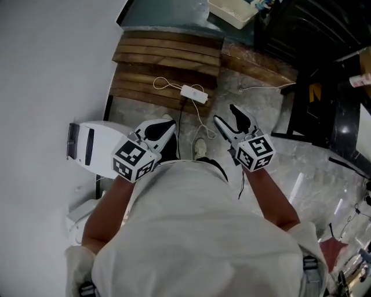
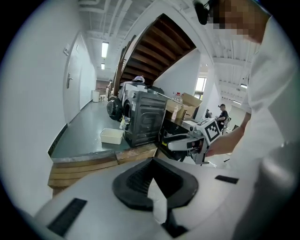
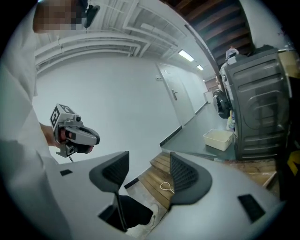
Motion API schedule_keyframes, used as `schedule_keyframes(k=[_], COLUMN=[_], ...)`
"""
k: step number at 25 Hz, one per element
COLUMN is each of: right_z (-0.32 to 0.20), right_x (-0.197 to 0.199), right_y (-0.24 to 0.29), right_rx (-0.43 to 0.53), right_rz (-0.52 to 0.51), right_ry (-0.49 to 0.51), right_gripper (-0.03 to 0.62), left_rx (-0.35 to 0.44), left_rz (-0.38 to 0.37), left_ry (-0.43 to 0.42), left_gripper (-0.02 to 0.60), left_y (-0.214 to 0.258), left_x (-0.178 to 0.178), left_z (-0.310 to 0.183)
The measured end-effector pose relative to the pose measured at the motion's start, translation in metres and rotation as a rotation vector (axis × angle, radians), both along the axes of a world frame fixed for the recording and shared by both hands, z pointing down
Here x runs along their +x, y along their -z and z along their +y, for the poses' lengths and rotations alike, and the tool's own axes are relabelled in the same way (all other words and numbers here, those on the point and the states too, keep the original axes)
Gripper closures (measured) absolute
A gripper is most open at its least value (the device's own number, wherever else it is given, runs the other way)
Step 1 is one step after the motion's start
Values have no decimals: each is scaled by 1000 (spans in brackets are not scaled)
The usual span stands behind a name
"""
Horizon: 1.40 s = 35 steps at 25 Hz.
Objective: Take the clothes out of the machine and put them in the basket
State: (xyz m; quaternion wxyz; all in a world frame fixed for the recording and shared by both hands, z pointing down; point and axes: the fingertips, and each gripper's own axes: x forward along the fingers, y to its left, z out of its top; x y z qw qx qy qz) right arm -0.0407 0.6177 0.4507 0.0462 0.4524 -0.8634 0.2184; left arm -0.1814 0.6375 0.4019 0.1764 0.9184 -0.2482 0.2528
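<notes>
The dark washing machine (image 2: 145, 124) (image 3: 260, 108) stands on a raised grey platform beyond the wooden steps. Its side faces me and its drum is hidden. A white basket (image 2: 111, 136) (image 3: 218, 139) (image 1: 232, 11) sits on the platform beside it. I hold both grippers in front of my chest, well short of the machine. My left gripper (image 1: 167, 125) (image 2: 151, 161) is shut with nothing in it. My right gripper (image 1: 226, 115) (image 3: 149, 161) is open and empty, with floor showing between its pads. No clothes are visible.
Wooden steps (image 1: 168, 64) lead up to the platform. A white power strip (image 1: 193, 93) and its cable lie on the stone floor. A white device (image 1: 93, 148) stands by the wall on my left, and a black frame (image 1: 301, 110) on my right.
</notes>
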Motion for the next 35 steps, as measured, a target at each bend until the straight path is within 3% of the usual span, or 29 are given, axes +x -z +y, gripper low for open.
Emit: schedule_keyframes(k=[7, 12, 22, 29, 35], right_z=[-34, -82, -244, -389, -468], right_x=[26, 28, -1, -44, -58], right_y=[0, -2, -12, 11, 60], right_rx=[-2, -26, -60, -128, -117], right_rz=[18, 47, 179, 219, 237], right_ry=[-85, -121, -131, -185, -226], right_gripper=[319, 319, 319, 319, 319], left_rx=[19, -3, -22, -8, -7], left_rz=[33, 79, 187, 170, 149], left_ry=[-76, -94, -75, -192, -256], left_gripper=[584, 584, 584, 584, 584], left_y=[6, 4, -13, 8, 41], left_x=[30, 33, -13, -61, -83], left_z=[-62, -118, -283, -419, -500])
